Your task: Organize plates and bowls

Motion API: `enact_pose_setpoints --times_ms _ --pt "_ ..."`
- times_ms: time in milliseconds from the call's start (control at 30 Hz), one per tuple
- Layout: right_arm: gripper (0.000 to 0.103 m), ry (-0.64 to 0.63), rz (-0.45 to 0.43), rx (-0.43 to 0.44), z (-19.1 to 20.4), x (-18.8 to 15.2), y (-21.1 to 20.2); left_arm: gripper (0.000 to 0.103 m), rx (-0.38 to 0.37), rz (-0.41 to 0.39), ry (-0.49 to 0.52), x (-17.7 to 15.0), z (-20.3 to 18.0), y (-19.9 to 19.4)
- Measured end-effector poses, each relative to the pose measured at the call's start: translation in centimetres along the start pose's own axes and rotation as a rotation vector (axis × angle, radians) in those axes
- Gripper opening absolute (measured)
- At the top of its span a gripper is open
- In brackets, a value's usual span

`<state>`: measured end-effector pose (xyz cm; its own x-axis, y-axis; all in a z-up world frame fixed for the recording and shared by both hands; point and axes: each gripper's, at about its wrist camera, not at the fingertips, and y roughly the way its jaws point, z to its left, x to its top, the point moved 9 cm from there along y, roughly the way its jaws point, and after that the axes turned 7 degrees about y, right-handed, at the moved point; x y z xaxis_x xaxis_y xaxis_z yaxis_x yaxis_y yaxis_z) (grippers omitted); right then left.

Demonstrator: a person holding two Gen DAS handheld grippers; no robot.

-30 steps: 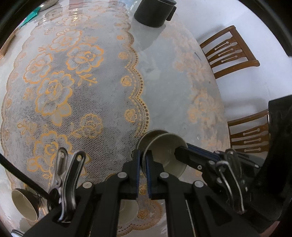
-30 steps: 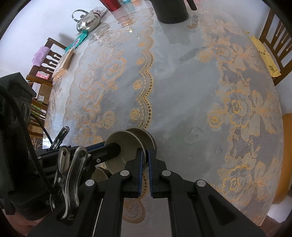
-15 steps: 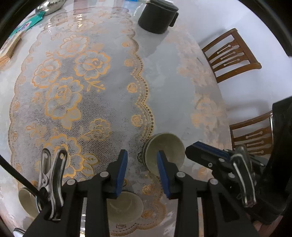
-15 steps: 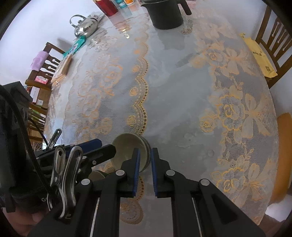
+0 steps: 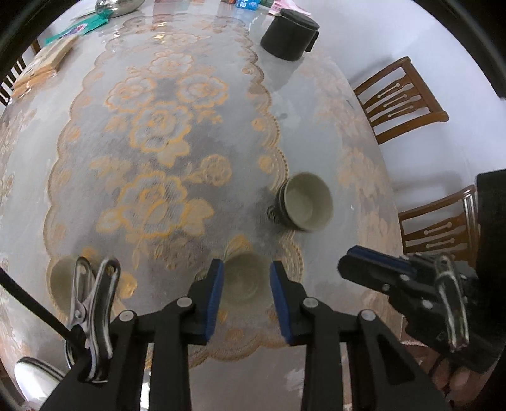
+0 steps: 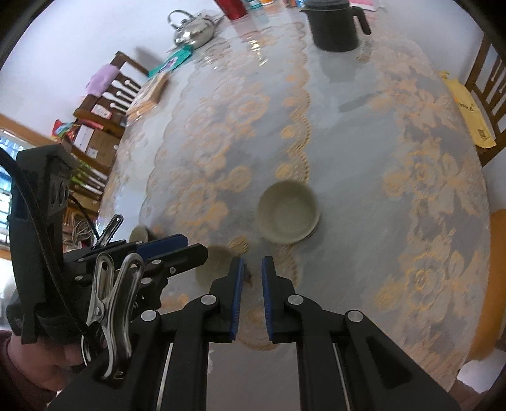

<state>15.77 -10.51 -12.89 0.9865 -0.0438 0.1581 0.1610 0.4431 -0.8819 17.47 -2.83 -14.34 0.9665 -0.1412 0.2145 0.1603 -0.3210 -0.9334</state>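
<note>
A stack of beige bowls (image 5: 305, 205) stands on the lace-covered table, also in the right wrist view (image 6: 287, 216). My left gripper (image 5: 246, 278) is open and empty, above a second single bowl (image 5: 243, 279) seen between its fingers. A third bowl (image 5: 61, 281) sits at the left, partly behind a clip. My right gripper (image 6: 252, 272) is slightly open and empty, held back from the stack. The second bowl (image 6: 213, 260) lies partly hidden behind the left gripper in the right wrist view.
A black pot (image 5: 289, 38) stands at the far end, also in the right wrist view (image 6: 335, 23). A steel kettle (image 6: 193, 30) and books are far left. Wooden chairs (image 5: 401, 98) line the right edge. A yellow envelope (image 6: 468, 110) lies at the right.
Both grippers let go of the bowl stack, opened, and pulled back and up. The stack now stands alone on the table. The left gripper moved over the single bowl.
</note>
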Motion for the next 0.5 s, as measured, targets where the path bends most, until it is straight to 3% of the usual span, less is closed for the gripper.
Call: enact_pose_setpoints --times_ms 167,500 --pt "0.013 0.0 0.033 0.012 0.7 -1.6 1.7 0.031 -0.024 0.037 -0.019 -2.2 0.8 0.4" --pt "0.013 0.046 0.057 0.018 0.9 -2.1 4.9 0.031 -0.02 0.034 -0.003 -2.1 1.2 1.5"
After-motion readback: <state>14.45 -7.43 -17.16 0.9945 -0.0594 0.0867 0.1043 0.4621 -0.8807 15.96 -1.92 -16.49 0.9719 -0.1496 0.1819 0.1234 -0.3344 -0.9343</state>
